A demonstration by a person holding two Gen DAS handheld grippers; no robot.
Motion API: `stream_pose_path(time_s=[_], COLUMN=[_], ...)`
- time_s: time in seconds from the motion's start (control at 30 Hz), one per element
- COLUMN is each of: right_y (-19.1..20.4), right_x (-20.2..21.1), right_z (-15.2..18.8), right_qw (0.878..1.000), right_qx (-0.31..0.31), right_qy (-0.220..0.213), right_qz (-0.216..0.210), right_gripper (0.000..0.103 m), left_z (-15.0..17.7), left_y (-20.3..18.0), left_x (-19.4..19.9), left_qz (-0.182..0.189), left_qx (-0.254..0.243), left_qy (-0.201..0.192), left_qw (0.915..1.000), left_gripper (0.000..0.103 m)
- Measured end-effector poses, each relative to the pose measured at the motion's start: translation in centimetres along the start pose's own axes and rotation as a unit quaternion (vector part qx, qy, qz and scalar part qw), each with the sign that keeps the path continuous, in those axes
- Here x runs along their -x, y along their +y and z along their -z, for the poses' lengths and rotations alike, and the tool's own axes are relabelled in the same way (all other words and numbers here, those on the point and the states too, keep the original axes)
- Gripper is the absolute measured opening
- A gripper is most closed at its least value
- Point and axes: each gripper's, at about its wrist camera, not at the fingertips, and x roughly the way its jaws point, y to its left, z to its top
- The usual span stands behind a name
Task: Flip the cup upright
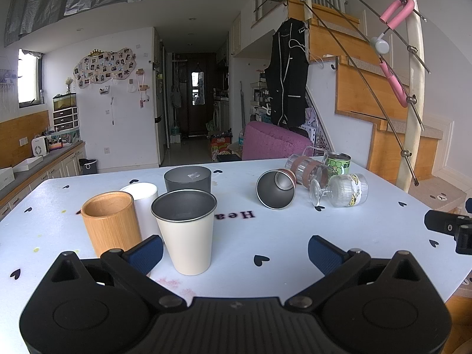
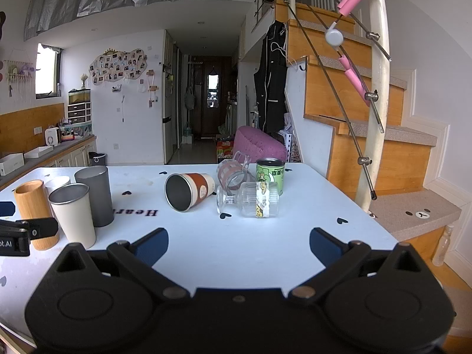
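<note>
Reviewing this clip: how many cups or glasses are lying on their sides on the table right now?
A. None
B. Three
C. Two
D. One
B. Three lie tipped: the brown-banded cup with its mouth toward the camera, the clear stemmed glass, and the clear banded mug behind them; the green can and the four cups at left stand upright.

table: pale blue, black hearts
tipped cup: brown-cream banded
can: green
wood tumbler: tan

The table bears upside-down black lettering "Heart"; the left hand-held gripper shows "ot.AI".
</note>
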Motion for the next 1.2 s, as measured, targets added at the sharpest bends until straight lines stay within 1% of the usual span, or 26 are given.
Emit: stream_pose_path(time_s=[0.63, 0.67, 0.8, 1.0, 1.2], right_y=[-0.3, 0.4, 0.2, -0.9, -2.0], right_x=[0.1, -0.3, -1.0, -4.1, -9.1], right_z=[-0.4, 0.4, 0.1, -0.5, -2.7], right_qw=[1.0, 1.0, 1.0, 0.998, 0.995], right_qx=[0.002, 0.002, -0.002, -0.05, -0.092], right_qy=[-0.002, -0.001, 0.002, 0.02, 0.043], right_qz=[0.001, -0.001, -0.005, -0.029, -0.019], right_gripper=[0.103, 0.103, 0.103, 0.103, 0.103], left_z=[0.0, 0.0, 0.2, 0.4, 1.2], left_y=[0.0, 0.0, 0.0, 0.1, 0.5], left_x=[0.0, 0.0, -0.1, -0.3, -0.4], left_qz=[0.001, 0.001, 0.004, 0.006, 0.009], left_qx=[-0.001, -0.001, -0.001, -0.002, 0.002], left_qy=[0.0, 0.0, 0.001, 0.001, 0.003], left_qw=[1.0, 1.0, 1.0, 1.0, 1.0], left_gripper=[0.103, 0.103, 0.103, 0.103, 0.103])
